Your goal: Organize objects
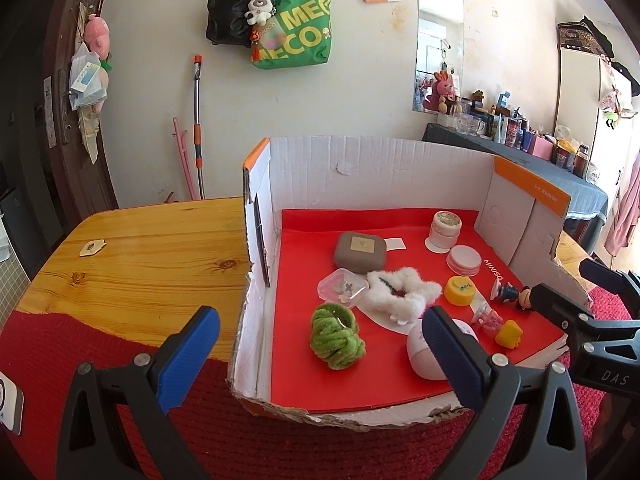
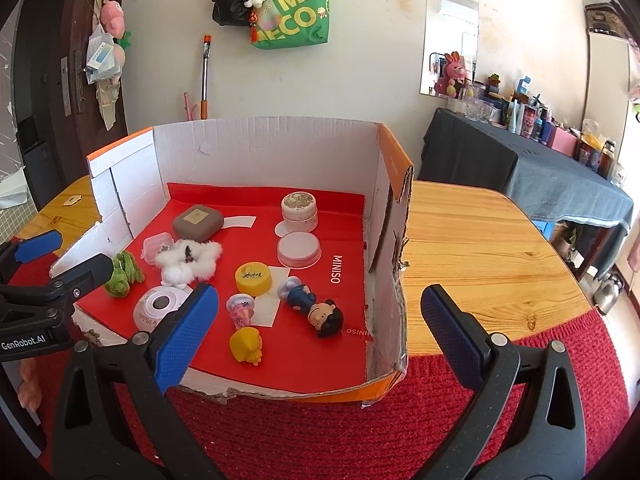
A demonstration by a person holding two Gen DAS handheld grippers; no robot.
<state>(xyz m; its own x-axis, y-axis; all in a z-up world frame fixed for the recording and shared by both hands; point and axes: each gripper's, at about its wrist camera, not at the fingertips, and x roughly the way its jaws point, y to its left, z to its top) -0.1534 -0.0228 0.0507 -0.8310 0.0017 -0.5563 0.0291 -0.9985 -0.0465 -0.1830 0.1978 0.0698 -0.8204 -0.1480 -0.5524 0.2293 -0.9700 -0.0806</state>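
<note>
Both the left gripper [image 1: 320, 344] and right gripper [image 2: 320, 320], with ribbed blue pads, stand wide apart, holding nothing. Just ahead, the torn white corrugated cardboard box [image 2: 260, 148], lined with smooth red paper, holds a fuzzy green scrunchie [image 1: 337, 336], a fluffy white scrunchie [image 1: 400, 294] and 2 round jars.

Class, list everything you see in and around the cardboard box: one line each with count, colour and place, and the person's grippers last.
box: one, white and orange, on the table
table: one, wooden, under the box
mat: one, red knit, table's near edge
case: one, grey-brown, box back left
jar: one, white, box back
lid: one, pink-white, in front of the jar
scrunchies: white and green, box left
cap: one, yellow, box centre
figurine: one, dark-haired, lying box right
left gripper: blue pads, jaws open, empty
right gripper: blue pads, jaws open, empty
</note>
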